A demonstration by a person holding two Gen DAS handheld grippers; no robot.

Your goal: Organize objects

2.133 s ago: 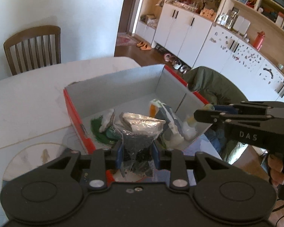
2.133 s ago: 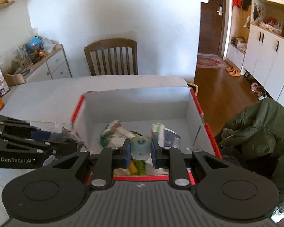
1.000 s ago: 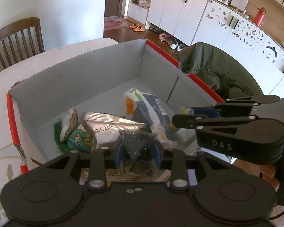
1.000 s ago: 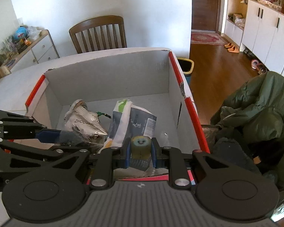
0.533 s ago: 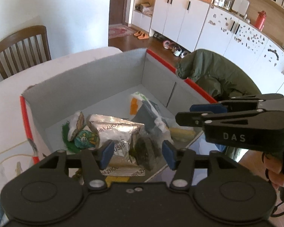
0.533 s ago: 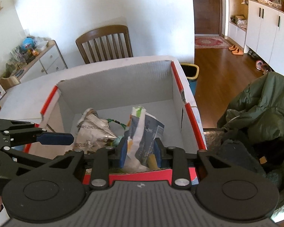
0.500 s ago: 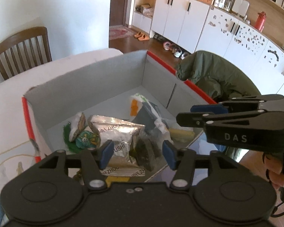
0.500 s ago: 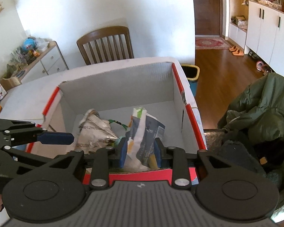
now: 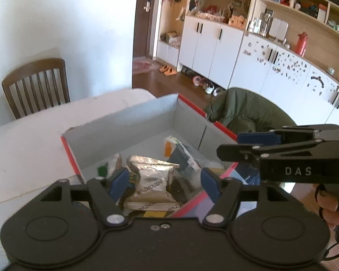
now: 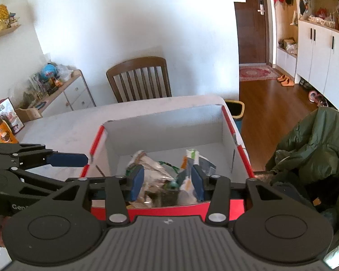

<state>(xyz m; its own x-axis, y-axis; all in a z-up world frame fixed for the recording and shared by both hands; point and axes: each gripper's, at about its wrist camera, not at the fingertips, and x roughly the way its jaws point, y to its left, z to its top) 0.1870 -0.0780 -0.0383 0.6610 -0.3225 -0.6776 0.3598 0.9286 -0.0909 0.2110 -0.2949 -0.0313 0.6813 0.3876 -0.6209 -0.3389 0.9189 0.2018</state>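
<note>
One box [image 9: 133, 122], one silver packet [image 9: 151, 176], two chairs [image 10: 139, 79], one table [image 10: 74, 122]

a: how is the scene lit?

b: bright, even daylight is seen in both views; the white wall [image 10: 135, 22] is nearly washed out, and glare is thrown off the silver foil packet [image 9: 151, 176] inside the box [image 9: 124, 124].

a: shadows?

b: a soft one is cast on the wall just above the wooden chair [image 10: 139, 79]. the box's near inner side is shaded.

a: sharpness?

b: slight motion blur is noticed throughout. straight lines beside the chair are bent by the fisheye, and black vignetting is seen in the corners.
</note>
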